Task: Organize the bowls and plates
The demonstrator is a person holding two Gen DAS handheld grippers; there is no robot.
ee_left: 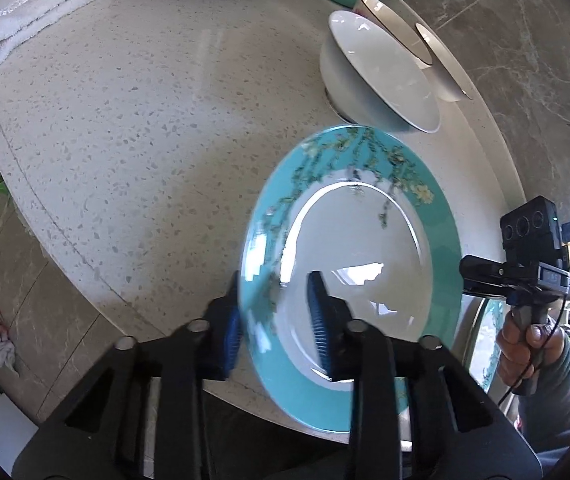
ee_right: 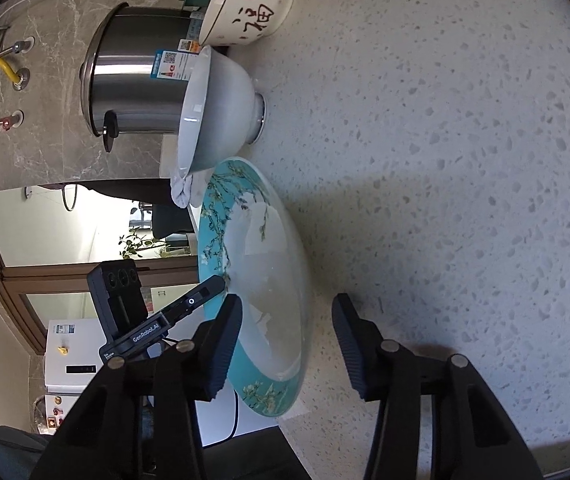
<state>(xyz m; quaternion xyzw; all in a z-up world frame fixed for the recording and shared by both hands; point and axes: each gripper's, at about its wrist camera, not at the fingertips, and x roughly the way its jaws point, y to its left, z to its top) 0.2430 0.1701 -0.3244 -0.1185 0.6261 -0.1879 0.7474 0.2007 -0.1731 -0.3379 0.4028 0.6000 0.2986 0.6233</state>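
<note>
Teal-rimmed and painted with blossom branches, the plate (ee_left: 349,264) lies on the speckled stone countertop (ee_left: 145,140), its near rim jutting past the counter's curved front edge. The left gripper (ee_left: 277,320) straddles that rim: one blue-padded finger (ee_left: 231,330) sits outside the plate, the other (ee_left: 321,320) over its white well, so the claw is pinching the plate's rim.

In the right wrist view the right gripper (ee_right: 289,344) is spread partway, one finger (ee_right: 221,344) by the plate's (ee_right: 253,248) teal face and the other (ee_right: 355,348) over bare counter (ee_right: 445,160); whether either pad touches the plate I cannot tell.

Just beyond the plate's far rim stands a white footed bowl (ee_left: 377,76), with a dark-rimmed bowl (ee_left: 397,24) and another white bowl (ee_left: 441,64) crowded behind it near the marble wall (ee_left: 525,40). From the right wrist, a bowl with red flowers (ee_right: 249,4) and a steel pot (ee_right: 133,76) also stand there.

Left of the plate the countertop is wide open as far as a folded white towel (ee_left: 33,12) in the far corner. A hand (ee_left: 525,344) grips the other gripper's handle off the counter's right edge.
</note>
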